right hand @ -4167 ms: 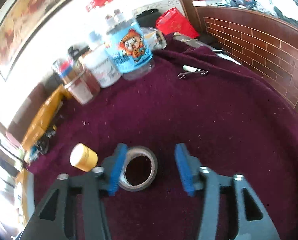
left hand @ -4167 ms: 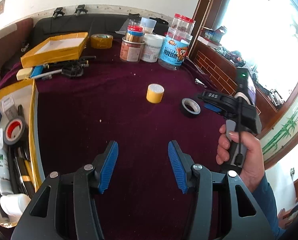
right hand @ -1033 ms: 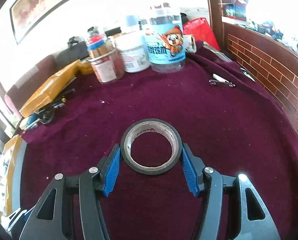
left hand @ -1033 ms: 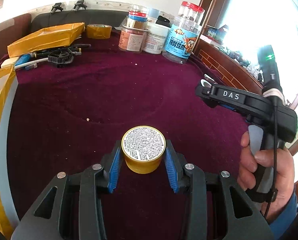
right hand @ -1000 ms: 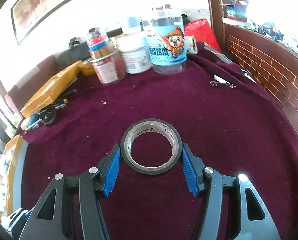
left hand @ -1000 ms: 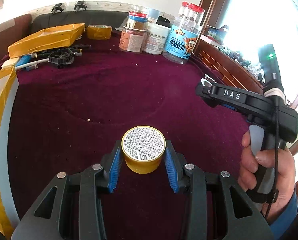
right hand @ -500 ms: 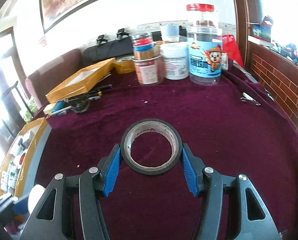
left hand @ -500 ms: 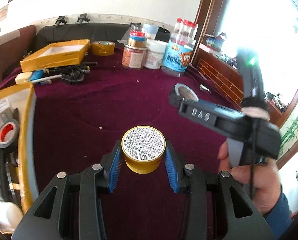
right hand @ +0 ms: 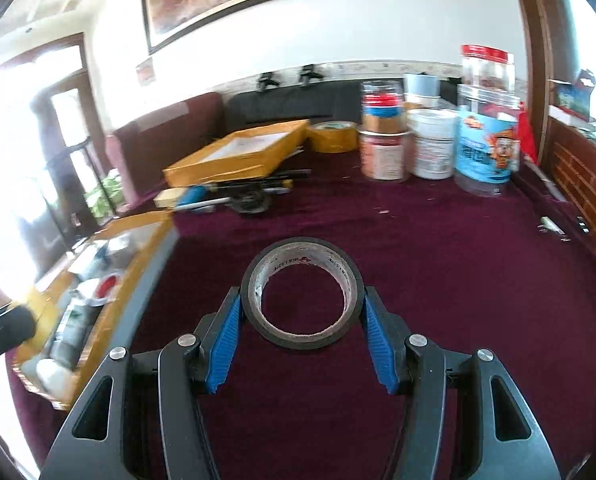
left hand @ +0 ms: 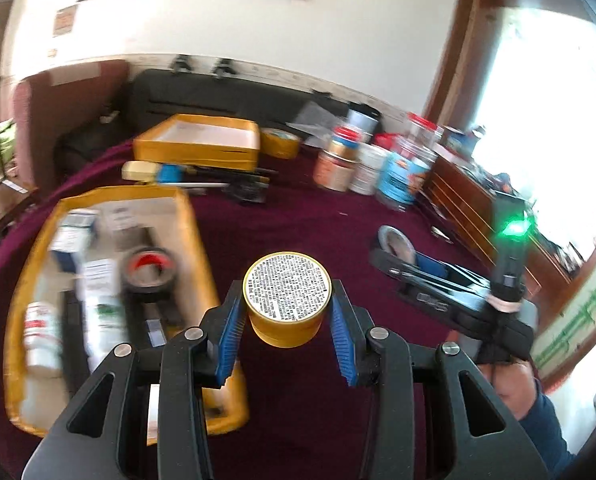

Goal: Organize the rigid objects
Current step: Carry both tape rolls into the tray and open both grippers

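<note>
The maroon tablecloth (right hand: 437, 264) fills both views. Only the left wrist view looks down into the yellow tray (left hand: 202, 240) of boxes, bottles and a red-cored tape roll (all blurred); the right wrist view shows just that tray's edge but gives the jars (right hand: 485, 152) sharply. The left gripper (left hand: 286, 320) pinches a yellow round tin (left hand: 286, 304) with fine print on its lid, a pad on each side, held above the cloth beside the tray. The right gripper (right hand: 301, 332) clamps a black tape roll (right hand: 302, 300), hole upward, between its blue pads (right hand: 226, 340).
</note>
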